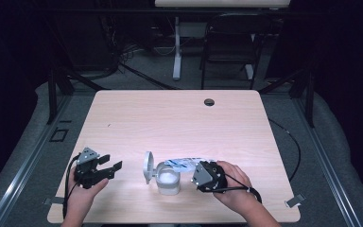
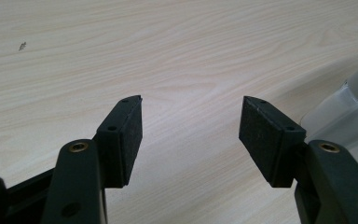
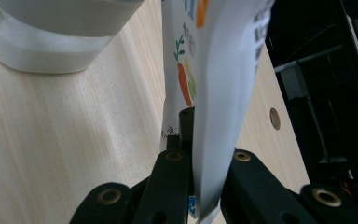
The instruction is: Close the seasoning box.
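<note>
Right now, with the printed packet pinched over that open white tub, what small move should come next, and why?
Probably tip the white printed packet a little steeper. The right claw is shut on it, its far end lies over the round white plastic tub, whose lid stands open with white contents inside. The left claw waits open.

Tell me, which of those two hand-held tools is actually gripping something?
The right tool, beside the white container: it is shut on a printed packet. The left tool stands open over bare table.

Table (image 1: 137, 113) bare from 9 through 3 o'clock; open-lidded jar (image 1: 166, 182) and packet (image 1: 185, 163) block near-centre lane at 6 o'clock, between both grippers
</note>
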